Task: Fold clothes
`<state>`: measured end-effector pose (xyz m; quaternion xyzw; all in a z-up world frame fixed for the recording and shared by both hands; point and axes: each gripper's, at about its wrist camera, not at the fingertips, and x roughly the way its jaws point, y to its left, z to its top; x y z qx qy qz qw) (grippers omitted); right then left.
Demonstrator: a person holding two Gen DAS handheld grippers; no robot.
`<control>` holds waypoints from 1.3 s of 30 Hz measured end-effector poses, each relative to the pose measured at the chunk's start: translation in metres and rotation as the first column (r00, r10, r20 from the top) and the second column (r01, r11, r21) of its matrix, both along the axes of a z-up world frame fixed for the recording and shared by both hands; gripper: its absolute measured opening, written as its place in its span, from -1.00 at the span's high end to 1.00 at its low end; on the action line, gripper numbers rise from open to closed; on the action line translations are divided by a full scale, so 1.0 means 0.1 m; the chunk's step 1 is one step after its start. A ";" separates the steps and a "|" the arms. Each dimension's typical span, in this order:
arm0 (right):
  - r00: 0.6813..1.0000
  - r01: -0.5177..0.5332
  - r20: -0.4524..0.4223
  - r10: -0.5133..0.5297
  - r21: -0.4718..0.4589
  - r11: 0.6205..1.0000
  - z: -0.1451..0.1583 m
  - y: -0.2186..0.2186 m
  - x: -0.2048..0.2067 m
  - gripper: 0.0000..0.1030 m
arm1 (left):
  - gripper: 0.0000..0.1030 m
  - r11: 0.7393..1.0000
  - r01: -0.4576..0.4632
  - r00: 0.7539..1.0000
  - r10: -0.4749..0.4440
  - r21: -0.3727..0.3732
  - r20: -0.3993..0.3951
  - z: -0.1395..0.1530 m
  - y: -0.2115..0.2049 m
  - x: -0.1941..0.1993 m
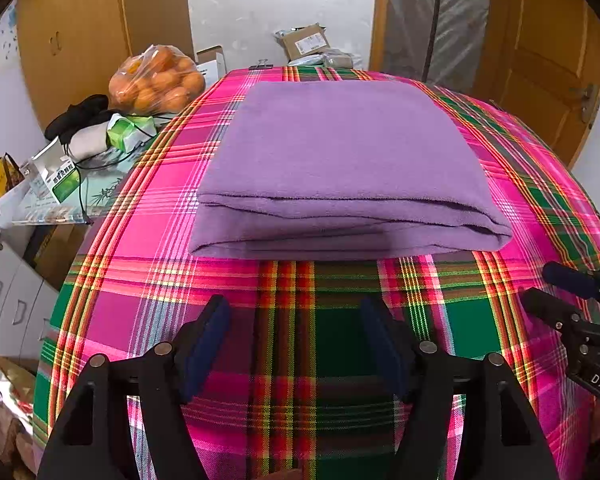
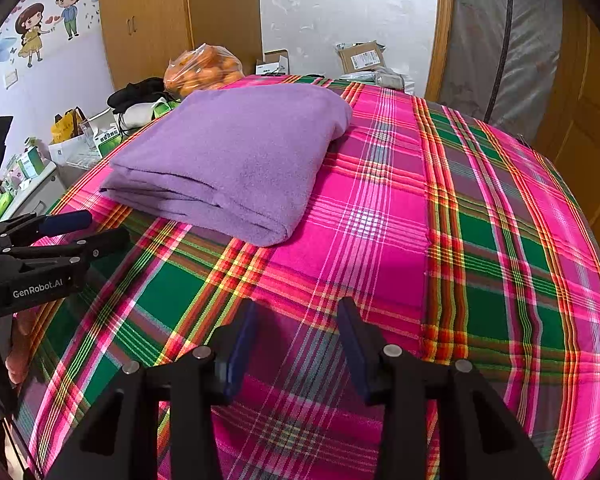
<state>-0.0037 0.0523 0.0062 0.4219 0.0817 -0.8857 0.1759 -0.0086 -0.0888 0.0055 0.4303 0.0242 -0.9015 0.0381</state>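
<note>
A purple garment (image 1: 340,160) lies folded into a thick flat rectangle on the pink and green plaid tablecloth (image 1: 300,300). In the right wrist view the same purple garment (image 2: 236,156) sits at the upper left of the plaid tablecloth (image 2: 420,240). My left gripper (image 1: 296,312) hovers in front of the garment's near edge, open, with only cloth pattern between its fingers. My right gripper (image 2: 296,312) is open over bare tablecloth, to the right of the garment. Each gripper shows at the edge of the other's view: the right gripper (image 1: 548,284) and the left gripper (image 2: 104,226).
A bag of oranges (image 1: 156,80) and dark clothing (image 1: 80,116) sit on a cluttered side table to the left, with boxes (image 1: 56,176). Cardboard parcels (image 1: 304,42) lie past the table's far edge. A wooden wardrobe (image 2: 148,20) and a door (image 1: 540,60) stand behind.
</note>
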 end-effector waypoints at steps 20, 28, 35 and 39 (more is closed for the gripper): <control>1.000 0.001 0.000 -0.001 0.001 1.000 0.00 0.00 0.01 0.17 | -0.39 1.000 -0.001 1.000 0.001 0.002 0.000 0.00 0.00 0.00; 1.000 0.000 -0.001 0.000 0.002 1.000 0.00 -0.01 0.01 0.16 | -0.39 1.000 -0.001 1.000 0.001 0.003 0.000 0.00 0.00 0.00; 1.000 -0.001 0.000 0.001 0.002 1.000 0.00 -0.01 0.01 0.16 | -0.43 1.000 0.000 1.000 0.000 0.008 0.001 0.00 0.02 0.01; 1.000 -0.001 0.000 0.001 0.002 1.000 0.00 -0.01 0.00 0.16 | -0.44 1.000 0.001 1.000 -0.001 0.009 0.001 0.00 0.01 0.01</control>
